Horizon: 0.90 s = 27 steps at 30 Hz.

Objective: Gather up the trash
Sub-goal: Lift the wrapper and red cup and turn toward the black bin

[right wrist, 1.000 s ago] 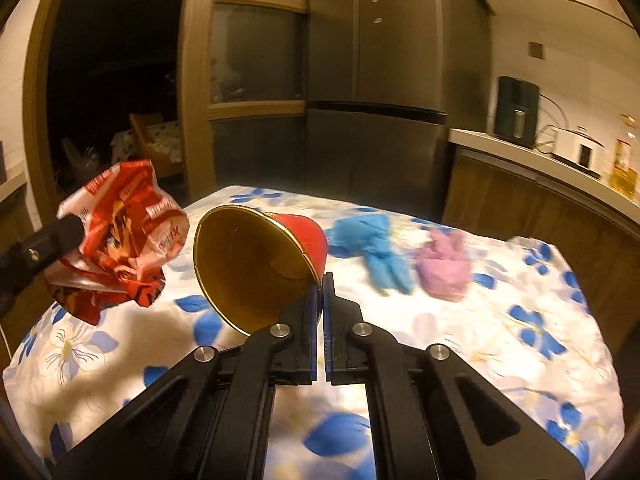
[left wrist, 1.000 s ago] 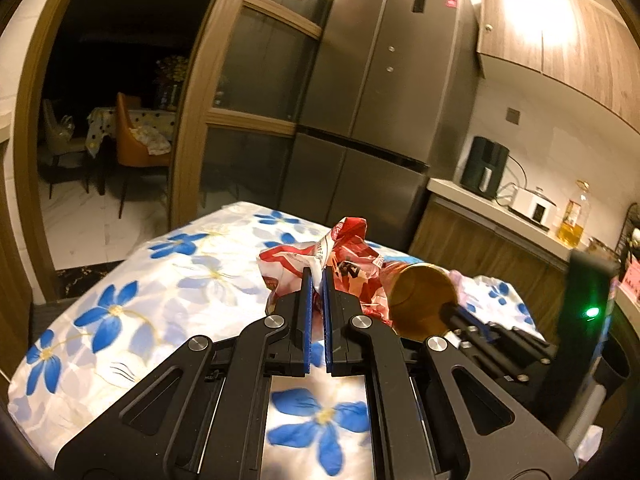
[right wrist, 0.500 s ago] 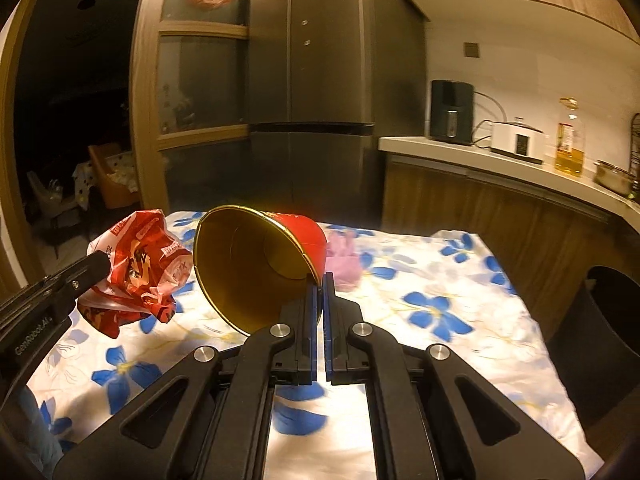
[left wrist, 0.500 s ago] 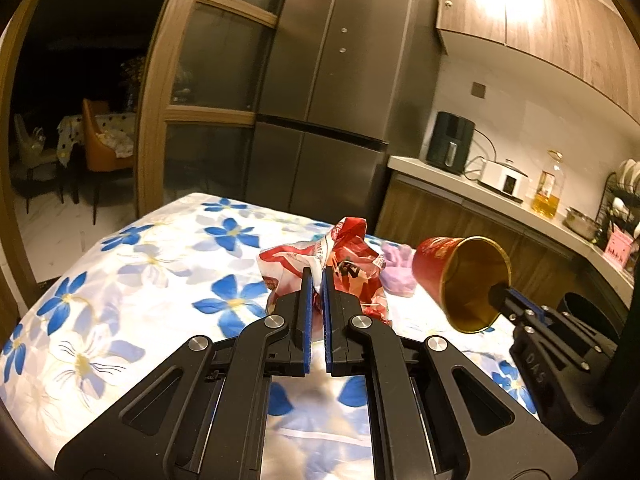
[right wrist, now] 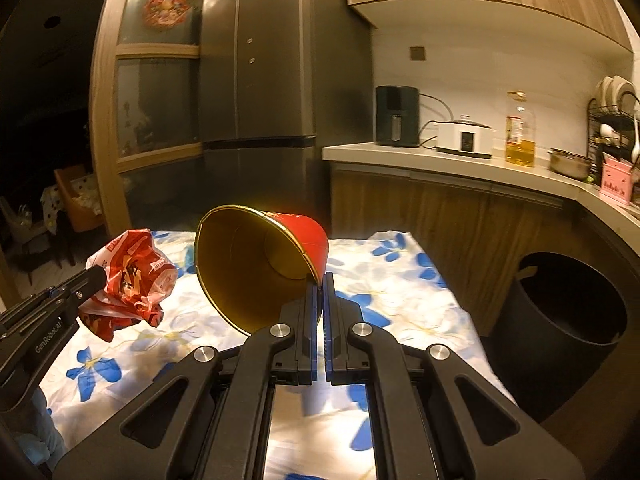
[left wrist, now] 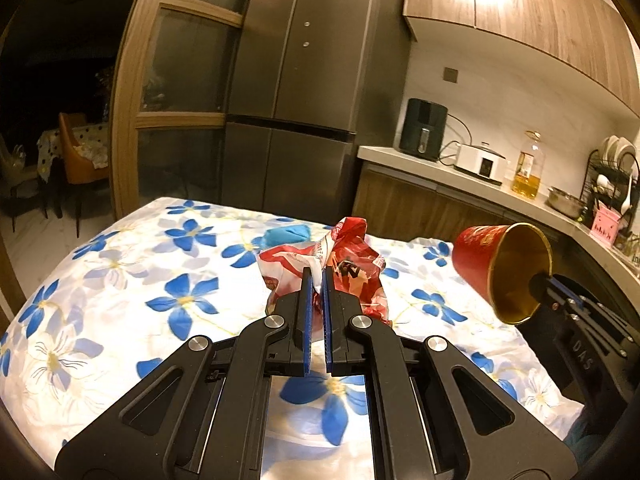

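Note:
My left gripper (left wrist: 317, 276) is shut on a crumpled red and white snack wrapper (left wrist: 352, 268), held above the flowered table. From the right wrist view the same wrapper (right wrist: 128, 280) hangs at the left in the left gripper (right wrist: 96, 274). My right gripper (right wrist: 322, 280) is shut on the rim of a red paper cup with a gold inside (right wrist: 256, 268), tilted with its mouth toward the camera. In the left wrist view the cup (left wrist: 500, 268) floats at the right, pinched by the right gripper (left wrist: 538, 282). A black trash bin (right wrist: 560, 320) stands on the floor right of the table.
The table carries a white cloth with blue flowers (left wrist: 120, 280). A blue crumpled item (left wrist: 286, 234) lies on it behind the wrapper. A grey fridge (left wrist: 304, 80) stands beyond. The counter (right wrist: 460, 162) holds an air fryer, a white cooker, an oil bottle and a dish rack.
Both grippers have swung to the right with the wrapper and the cup still held. The counter and the black bin have come into view; the pink item has dropped out of sight.

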### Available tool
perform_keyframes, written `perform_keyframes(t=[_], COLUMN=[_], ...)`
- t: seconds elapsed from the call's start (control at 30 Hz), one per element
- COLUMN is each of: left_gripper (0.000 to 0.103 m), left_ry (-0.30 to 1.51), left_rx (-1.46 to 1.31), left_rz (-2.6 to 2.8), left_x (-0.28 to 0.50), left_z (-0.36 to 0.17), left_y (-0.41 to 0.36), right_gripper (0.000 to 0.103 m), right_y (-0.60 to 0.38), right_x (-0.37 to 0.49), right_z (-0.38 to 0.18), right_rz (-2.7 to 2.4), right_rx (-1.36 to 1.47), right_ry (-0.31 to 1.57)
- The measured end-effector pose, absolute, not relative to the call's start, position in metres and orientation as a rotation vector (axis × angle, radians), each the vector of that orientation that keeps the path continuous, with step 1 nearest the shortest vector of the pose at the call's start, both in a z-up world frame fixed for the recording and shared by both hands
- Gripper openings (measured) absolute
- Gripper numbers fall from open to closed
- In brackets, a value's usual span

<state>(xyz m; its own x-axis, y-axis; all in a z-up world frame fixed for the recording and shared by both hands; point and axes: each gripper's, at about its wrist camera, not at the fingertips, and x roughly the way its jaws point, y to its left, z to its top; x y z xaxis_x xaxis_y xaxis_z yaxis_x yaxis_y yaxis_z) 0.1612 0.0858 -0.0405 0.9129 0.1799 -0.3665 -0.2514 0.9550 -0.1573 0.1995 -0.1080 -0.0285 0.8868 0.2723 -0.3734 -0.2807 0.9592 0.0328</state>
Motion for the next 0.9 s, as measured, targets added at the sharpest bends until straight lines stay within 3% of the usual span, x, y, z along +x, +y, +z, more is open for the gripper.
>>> perform_keyframes(t=[0.9], left_gripper=[0.004], left_ry=[0.356], left_rx=[-0.090], left_rz=[-0.005], left_x=[0.220], left_z=[-0.028], left_y=[-0.038], right_gripper=[0.003], right_y=[-0.231], right_x=[0.206], right_z=[-0.022], right_rz=[0.007], right_rx=[0.048], right_ry=[0.353])
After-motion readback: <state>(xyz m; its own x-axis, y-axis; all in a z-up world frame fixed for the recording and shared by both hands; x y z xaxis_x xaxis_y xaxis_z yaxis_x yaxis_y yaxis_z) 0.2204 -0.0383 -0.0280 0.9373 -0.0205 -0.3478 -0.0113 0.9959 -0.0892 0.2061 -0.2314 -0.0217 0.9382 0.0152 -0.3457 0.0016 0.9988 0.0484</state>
